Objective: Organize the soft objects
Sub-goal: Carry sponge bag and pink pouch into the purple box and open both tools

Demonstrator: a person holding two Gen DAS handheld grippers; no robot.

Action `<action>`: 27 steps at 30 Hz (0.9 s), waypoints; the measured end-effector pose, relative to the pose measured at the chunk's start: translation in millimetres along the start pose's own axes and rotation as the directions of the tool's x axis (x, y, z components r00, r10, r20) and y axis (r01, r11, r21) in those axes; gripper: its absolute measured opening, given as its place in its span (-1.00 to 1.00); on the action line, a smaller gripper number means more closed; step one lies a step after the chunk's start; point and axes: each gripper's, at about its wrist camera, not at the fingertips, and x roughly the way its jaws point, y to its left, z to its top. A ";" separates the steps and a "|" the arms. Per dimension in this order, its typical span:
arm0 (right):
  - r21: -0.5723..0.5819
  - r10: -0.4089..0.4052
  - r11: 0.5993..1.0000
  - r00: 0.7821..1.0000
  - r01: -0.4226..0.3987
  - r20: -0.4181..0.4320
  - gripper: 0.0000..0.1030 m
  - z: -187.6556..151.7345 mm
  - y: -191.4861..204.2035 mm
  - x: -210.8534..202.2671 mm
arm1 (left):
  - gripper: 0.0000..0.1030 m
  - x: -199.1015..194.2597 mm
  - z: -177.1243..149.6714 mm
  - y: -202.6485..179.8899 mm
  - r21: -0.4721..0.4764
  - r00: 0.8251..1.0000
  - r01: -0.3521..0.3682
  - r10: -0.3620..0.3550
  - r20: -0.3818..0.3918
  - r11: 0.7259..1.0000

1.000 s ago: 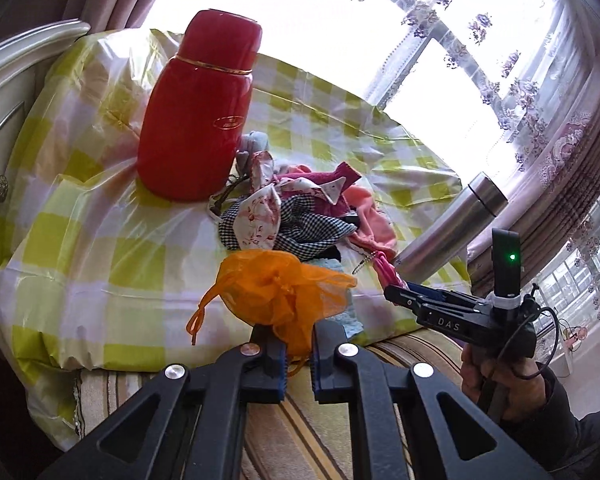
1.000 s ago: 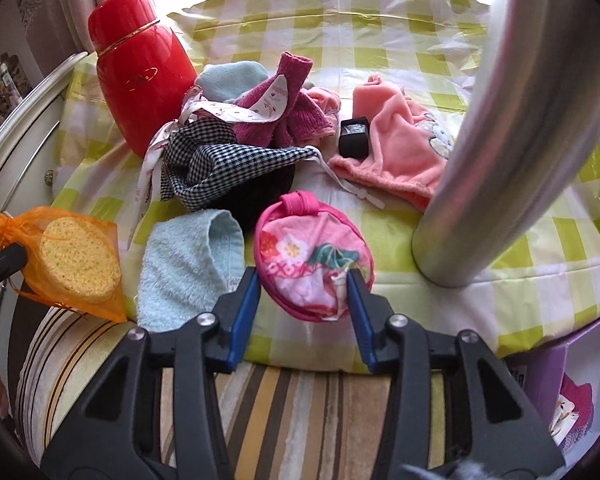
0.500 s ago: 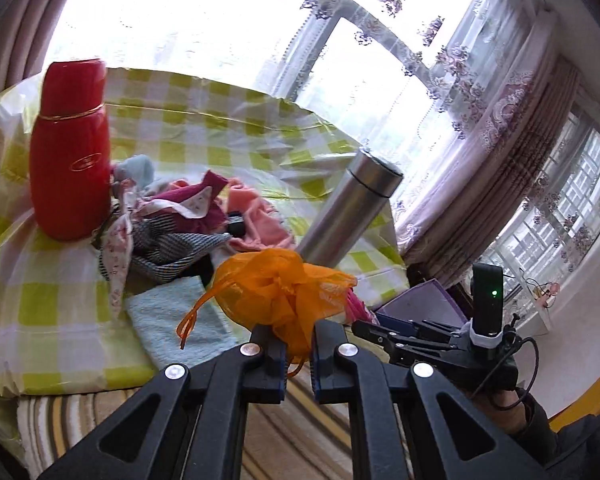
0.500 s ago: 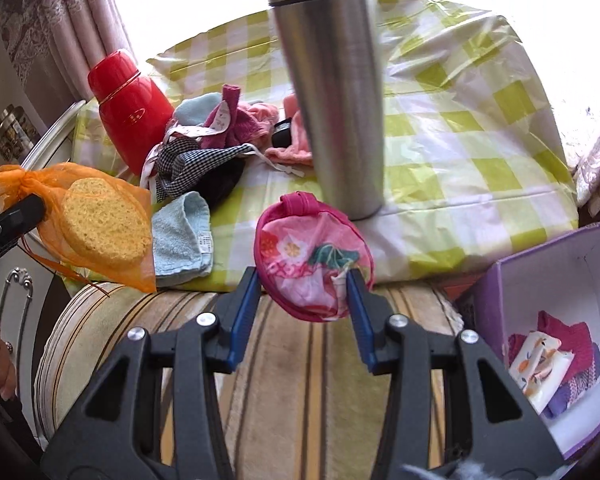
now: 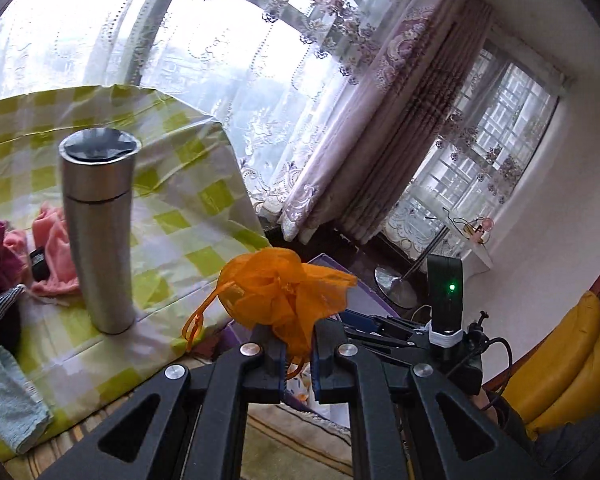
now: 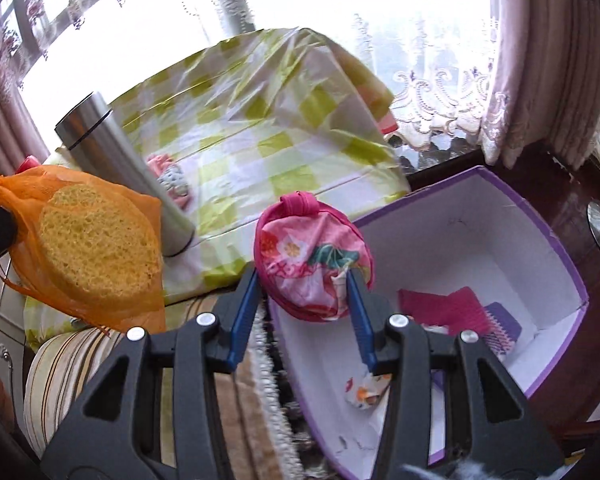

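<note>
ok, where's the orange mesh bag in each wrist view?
Left wrist: orange mesh bag sits lower centre, bunched up and pinched in the left tool, right of the steel flask.
Right wrist: the bag is at the far left edge, with a yellow sponge showing through the mesh.
Shared landmark: the steel flask, standing on the green checked cloth.

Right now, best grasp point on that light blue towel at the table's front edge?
Take the light blue towel by its near folded end that droops over the checked tablecloth's front edge, coming from the front, jaws across the fold. That end overhangs and looks thick enough to pinch; the steel flask stands clear behind it.
</note>
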 end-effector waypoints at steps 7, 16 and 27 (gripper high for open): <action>0.061 -0.095 0.994 0.995 0.093 0.042 0.08 12.5 -50.1 -17.0 | 0.20 56.5 12.8 -26.2 0.021 0.996 -0.022 0.024 -0.087 1.000; 0.092 -0.106 0.990 0.994 0.103 0.021 0.34 10.1 -70.8 -12.2 | 0.27 53.3 -8.4 -7.8 -0.028 0.992 -0.082 0.079 -0.100 0.996; 0.006 -0.076 0.997 0.997 0.076 0.007 0.34 4.5 -38.7 -9.9 | 0.38 20.9 -49.3 30.6 -0.087 0.964 -0.258 0.252 -0.081 0.962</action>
